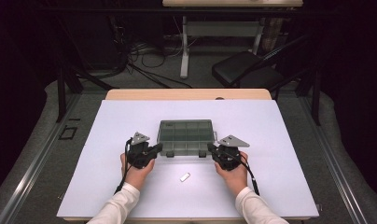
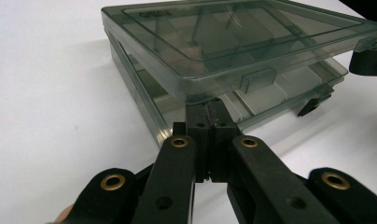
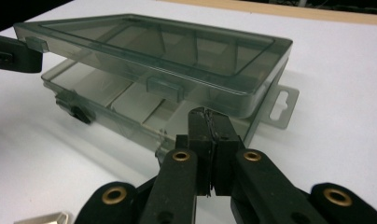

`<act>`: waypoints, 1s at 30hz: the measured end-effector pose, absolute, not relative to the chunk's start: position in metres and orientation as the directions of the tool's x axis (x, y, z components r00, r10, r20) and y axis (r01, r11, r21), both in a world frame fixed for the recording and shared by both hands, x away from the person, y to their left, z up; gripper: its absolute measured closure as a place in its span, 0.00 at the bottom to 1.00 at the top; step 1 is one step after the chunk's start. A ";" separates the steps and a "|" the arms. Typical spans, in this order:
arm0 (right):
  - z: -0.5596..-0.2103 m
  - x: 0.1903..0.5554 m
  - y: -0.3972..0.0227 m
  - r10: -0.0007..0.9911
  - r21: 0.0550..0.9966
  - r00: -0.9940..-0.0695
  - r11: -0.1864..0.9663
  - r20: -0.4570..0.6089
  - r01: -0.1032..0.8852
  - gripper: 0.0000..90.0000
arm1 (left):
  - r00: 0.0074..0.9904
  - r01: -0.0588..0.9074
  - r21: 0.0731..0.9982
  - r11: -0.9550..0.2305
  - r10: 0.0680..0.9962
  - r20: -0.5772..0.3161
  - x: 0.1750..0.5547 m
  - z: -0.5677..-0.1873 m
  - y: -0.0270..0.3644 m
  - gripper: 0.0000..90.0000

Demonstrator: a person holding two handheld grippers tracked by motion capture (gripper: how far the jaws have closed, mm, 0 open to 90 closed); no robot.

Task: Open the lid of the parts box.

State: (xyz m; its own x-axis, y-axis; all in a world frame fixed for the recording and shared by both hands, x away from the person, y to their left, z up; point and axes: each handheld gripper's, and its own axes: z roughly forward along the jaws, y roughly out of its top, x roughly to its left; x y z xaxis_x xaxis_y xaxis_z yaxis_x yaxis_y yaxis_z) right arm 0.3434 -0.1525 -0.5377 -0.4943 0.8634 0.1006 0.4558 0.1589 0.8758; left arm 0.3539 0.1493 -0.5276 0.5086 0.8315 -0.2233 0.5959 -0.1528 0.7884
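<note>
A smoky see-through compartment box lies in the middle of the white table. Its lid stands ajar above the base, lifted at the near edge. My left gripper is at the box's near left corner, shut, with its tips just under the lid's edge. My right gripper is at the near right corner, also shut, its tips under the lid. Nothing shows between either pair of pads. A black latch hangs on the base's front.
A small silvery piece lies on the white sheet near the front, between my hands; it also shows as a small silvery piece in the right gripper view. A black chair and table legs stand beyond the far edge.
</note>
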 end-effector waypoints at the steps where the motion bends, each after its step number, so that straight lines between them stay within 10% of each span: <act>1: -0.536 0.345 -0.151 0.863 0.876 -0.495 0.160 0.099 0.454 0.99 | 0.510 0.599 0.785 -0.158 0.831 -0.222 0.355 -0.525 0.149 1.00; 30: -0.477 0.397 -0.150 0.892 0.887 -0.434 0.093 0.128 0.453 0.99 | 0.476 0.564 0.815 -0.131 0.858 -0.192 0.407 -0.469 0.138 1.00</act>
State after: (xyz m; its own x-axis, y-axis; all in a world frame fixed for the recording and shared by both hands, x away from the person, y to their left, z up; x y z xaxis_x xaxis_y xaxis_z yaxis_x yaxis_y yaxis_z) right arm 0.3972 -0.1496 -0.4774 -0.4341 0.8917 0.1281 0.4532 0.0933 0.8865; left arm 0.4067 0.1381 -0.4691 0.4765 0.8580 -0.1918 0.5638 -0.1309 0.8155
